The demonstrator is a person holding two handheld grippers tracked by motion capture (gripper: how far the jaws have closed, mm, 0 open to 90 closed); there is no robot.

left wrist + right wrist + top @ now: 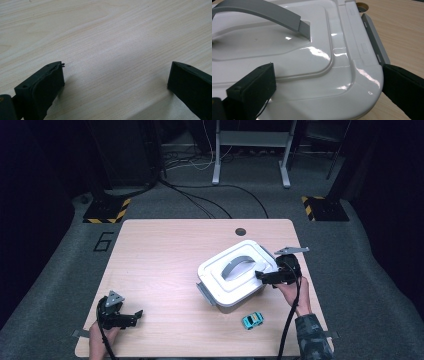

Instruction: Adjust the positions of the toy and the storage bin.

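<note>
The white lidded box (235, 276) is placed right of centre on the table (160, 265). The right gripper (261, 276) is held wide open over the lid's corner, beside the grey side latch (375, 42); nothing is gripped. Latch release is judged the step in hand; a closing pinch on it is called for. The left gripper (131, 319) is rested open and empty.

You have one white storage box (235, 277) on the table (160, 270), with one grey handle (237, 266) on its lid and two grey side latches. One small turquoise toy car (253, 320) sits beside it. You hold two grippers.
</note>
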